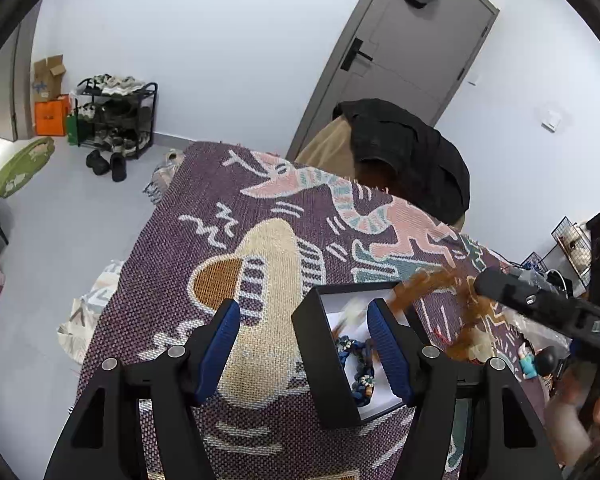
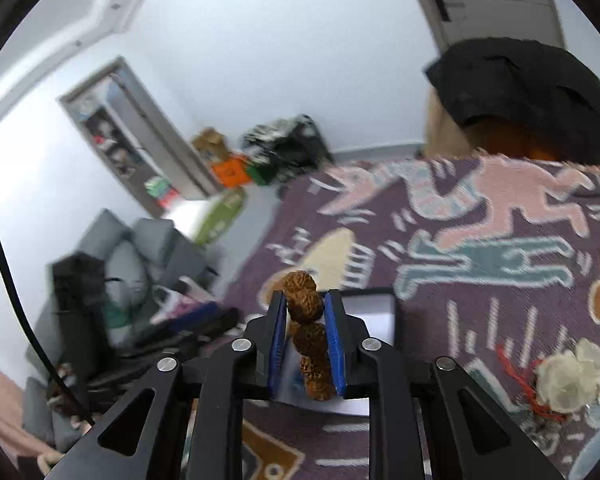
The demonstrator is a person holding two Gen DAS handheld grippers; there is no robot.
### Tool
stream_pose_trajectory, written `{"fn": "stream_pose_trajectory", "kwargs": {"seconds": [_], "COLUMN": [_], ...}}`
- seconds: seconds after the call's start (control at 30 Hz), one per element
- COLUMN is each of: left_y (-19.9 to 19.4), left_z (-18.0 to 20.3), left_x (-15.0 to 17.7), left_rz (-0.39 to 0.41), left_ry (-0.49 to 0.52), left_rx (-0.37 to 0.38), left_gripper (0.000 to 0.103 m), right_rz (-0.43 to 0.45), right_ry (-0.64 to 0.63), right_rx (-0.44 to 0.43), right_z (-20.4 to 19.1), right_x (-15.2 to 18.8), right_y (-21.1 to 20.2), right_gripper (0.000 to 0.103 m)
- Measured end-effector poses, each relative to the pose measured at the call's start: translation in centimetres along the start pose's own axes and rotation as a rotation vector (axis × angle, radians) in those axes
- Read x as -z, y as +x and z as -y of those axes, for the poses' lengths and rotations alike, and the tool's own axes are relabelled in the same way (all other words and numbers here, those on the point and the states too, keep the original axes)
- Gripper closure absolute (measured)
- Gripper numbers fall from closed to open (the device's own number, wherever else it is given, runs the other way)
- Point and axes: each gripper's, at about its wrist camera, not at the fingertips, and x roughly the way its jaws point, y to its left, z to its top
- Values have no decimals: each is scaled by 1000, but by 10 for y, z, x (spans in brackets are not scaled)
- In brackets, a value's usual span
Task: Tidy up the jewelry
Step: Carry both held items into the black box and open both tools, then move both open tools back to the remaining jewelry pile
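Brown bead bracelet (image 2: 309,322) is pinched in the right gripper (image 2: 305,322) above the black box (image 1: 327,364); left gripper (image 1: 305,354) spread wide around its wall.

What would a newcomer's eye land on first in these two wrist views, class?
Probably the string of knobbly brown seed beads, pinched between the blue pads of the right gripper in mid-picture. Next, the open black box with a white lining on the purple patterned woven cloth, a blue bead bracelet inside, with the open left gripper straddling its near wall.
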Motion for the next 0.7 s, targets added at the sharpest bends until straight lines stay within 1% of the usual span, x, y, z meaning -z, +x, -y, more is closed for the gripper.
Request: {"fn": "stream_pose_trajectory", "kwargs": {"seconds": [0.03,0.07,0.1,0.17,0.27,0.43,0.7], "left_y": [-2,-3,-3,-3,-1,7,22], "left_z": [1,3,6,12,25,54,101], "left_x": [0,-1,-2,-2,-2,1,8], "left_rz": [10,15,19,23,32,27,3], "left_ry": [5,9,15,23,39,89,170], "left_rx": [1,3,11,24,46,83,140], "left_gripper": [36,35,34,26,17,15,15], "right_rz": [-4,3,23,58,85,128,156], "right_ry": [22,43,70,103,139,191,268], "right_rx": [16,22,32,48,79,170,243], "right_z": [7,14,22,36,55,85,125], "right_x": [1,1,3,6,10,22,43], "right_y": [0,-2,-8,-20,-41,-75,-111], "right_gripper": [48,31,28,28,28,28,28]}}
